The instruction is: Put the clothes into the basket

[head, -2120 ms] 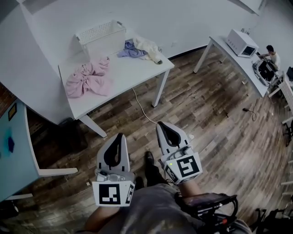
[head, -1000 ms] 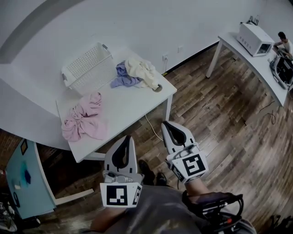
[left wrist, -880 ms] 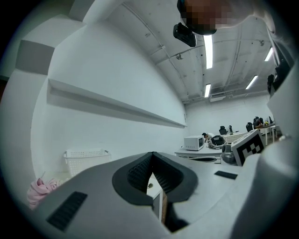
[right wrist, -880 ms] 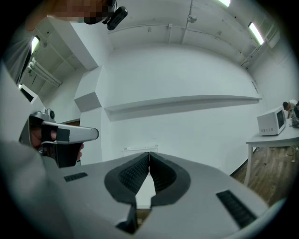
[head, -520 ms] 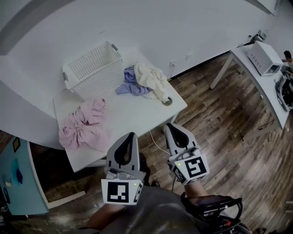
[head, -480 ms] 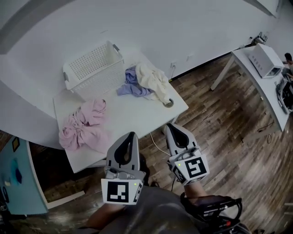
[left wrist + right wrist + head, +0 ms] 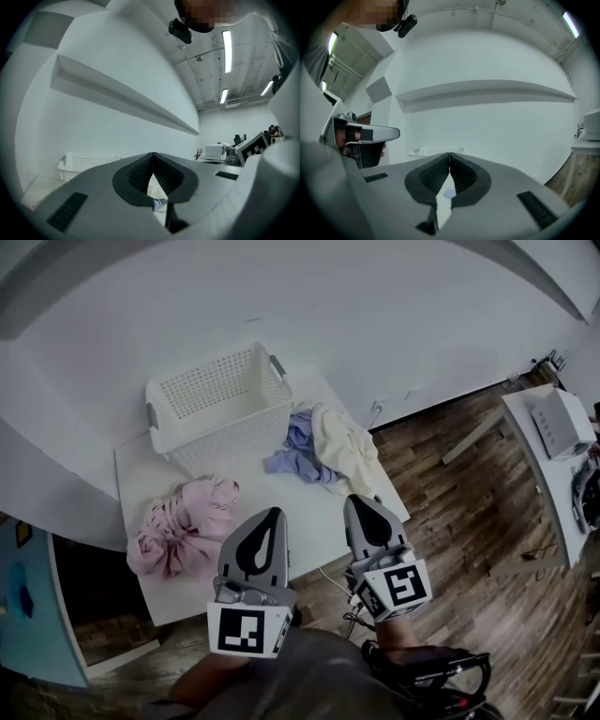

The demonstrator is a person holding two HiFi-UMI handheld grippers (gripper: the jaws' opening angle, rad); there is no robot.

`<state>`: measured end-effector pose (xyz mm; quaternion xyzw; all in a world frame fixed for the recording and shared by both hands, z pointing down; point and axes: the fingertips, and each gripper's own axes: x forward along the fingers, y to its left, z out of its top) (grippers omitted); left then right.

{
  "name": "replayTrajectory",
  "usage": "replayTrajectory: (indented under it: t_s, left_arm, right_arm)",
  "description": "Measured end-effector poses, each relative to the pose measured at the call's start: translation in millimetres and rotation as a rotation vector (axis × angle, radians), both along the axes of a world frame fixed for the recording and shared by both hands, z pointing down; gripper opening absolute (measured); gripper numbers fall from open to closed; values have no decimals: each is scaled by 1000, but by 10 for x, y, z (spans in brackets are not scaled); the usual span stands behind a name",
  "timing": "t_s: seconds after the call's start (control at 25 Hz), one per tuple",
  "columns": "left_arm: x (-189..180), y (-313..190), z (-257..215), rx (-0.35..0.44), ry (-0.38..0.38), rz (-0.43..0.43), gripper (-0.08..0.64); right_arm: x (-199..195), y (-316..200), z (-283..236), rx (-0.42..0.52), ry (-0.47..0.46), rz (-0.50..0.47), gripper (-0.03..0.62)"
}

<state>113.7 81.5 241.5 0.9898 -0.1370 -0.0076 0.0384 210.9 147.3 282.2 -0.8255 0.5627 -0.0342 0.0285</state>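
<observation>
A white mesh basket stands at the back of a white table. A crumpled pink garment lies front left of the basket. A lilac cloth and a cream cloth lie in a heap to the basket's right. My left gripper and right gripper hover side by side over the table's near edge, both shut and empty, tips meeting. In the left gripper view the basket shows at lower left; in the right gripper view the basket sits just above the jaw tips.
A teal cabinet stands at the left. A second white table with a white appliance is at the right, across a wooden floor. A white wall rises behind the table.
Both grippers and the head have moved forward toward the table; the table, basket and clothes now lie nearer and lower in the head view. Jaws stayed shut.
</observation>
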Motion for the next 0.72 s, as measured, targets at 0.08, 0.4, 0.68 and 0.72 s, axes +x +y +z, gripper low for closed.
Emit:
replayTrajectory:
  t_s: [0.08,0.4,0.68,0.72]
  left_arm:
    - [62,-160,-21,-5,8,-10,8]
    - [315,-433,-48,14,13,0,8]
    - [588,-463,51,7,-12,8,8]
    - [642,-469,79,3,-18,7,8]
  right_arm:
    - [74,-172,-41,-4,9,-12,8]
    - [352,-420,-94,-22,36,2,8]
    - [675,-411,41,-43,10,22,8]
    - [729,-418,80,-49,4,20,8]
